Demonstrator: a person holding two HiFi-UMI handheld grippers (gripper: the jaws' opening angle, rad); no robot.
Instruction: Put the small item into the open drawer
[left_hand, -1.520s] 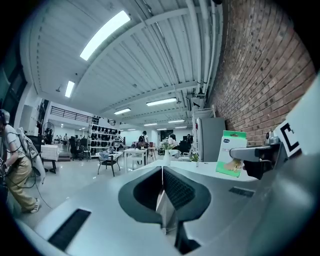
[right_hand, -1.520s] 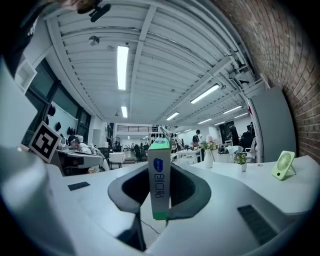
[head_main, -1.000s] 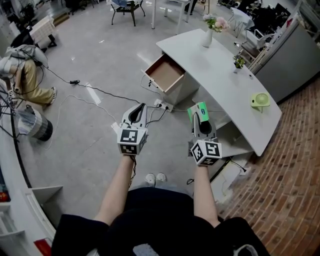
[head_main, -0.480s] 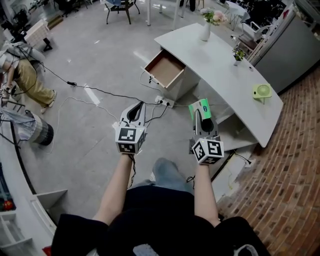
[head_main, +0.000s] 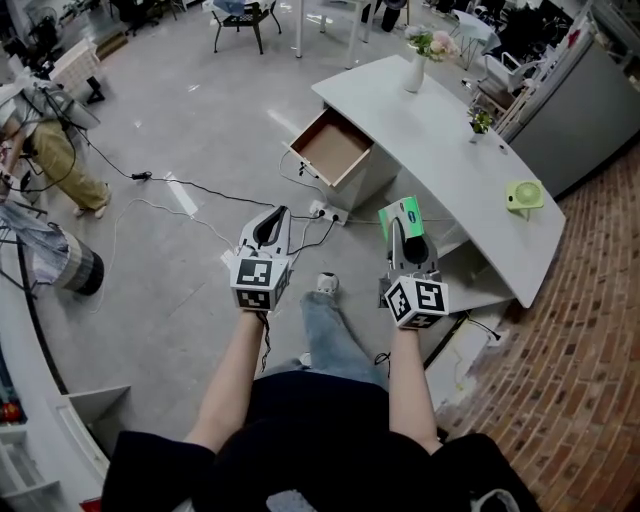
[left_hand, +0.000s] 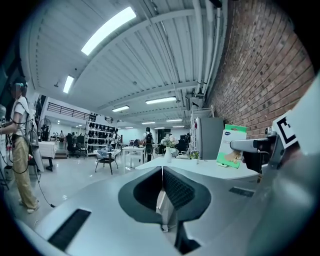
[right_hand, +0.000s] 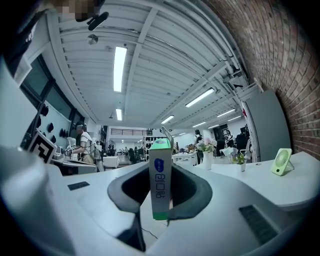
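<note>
The right tool (head_main: 405, 234) clamps the box (head_main: 401, 212) upright, well short of the open drawer (head_main: 333, 148). Carry it level, centre it above the drawer, then lower before releasing. The left tool (head_main: 272, 224) is closed and empty; keep it clear.

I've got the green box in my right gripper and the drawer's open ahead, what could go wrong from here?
Cables and a power strip lie on the floor between you and the drawer, so you could trip. The right gripper clamps the green box by one end. The rest sticks out past the jaws, so bumping the drawer's rim could knock it loose.
</note>
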